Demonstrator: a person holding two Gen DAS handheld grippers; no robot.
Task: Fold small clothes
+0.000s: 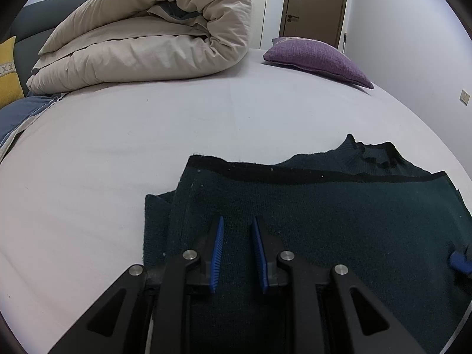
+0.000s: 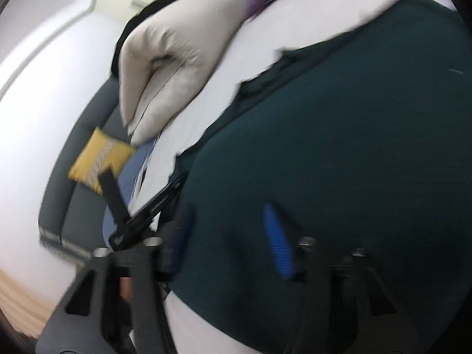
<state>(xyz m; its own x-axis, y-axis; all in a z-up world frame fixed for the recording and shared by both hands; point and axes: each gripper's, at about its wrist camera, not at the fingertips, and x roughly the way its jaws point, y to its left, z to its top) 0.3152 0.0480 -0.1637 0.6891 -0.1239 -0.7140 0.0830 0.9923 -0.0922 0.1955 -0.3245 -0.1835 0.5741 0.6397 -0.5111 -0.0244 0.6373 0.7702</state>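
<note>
A dark green knit sweater (image 1: 324, 212) lies folded on the pale bed sheet (image 1: 118, 147), its collar at the far right. My left gripper (image 1: 237, 221) hovers over the sweater's near left part, its jaws open with nothing between the blue pads. In the blurred, tilted right wrist view the same sweater (image 2: 339, 147) fills the right side. My right gripper (image 2: 228, 215) is open over its edge, empty. The left gripper's black body (image 2: 153, 206) shows at that view's left. A blue fingertip of the right gripper (image 1: 458, 259) shows at the left wrist view's right edge.
A rolled beige duvet (image 1: 147, 38) lies at the back left of the bed, a purple cushion (image 1: 318, 56) at the back right. A yellow cushion (image 1: 8, 73) leans on the dark headboard (image 1: 38, 20). A brown door (image 1: 312, 3) stands behind.
</note>
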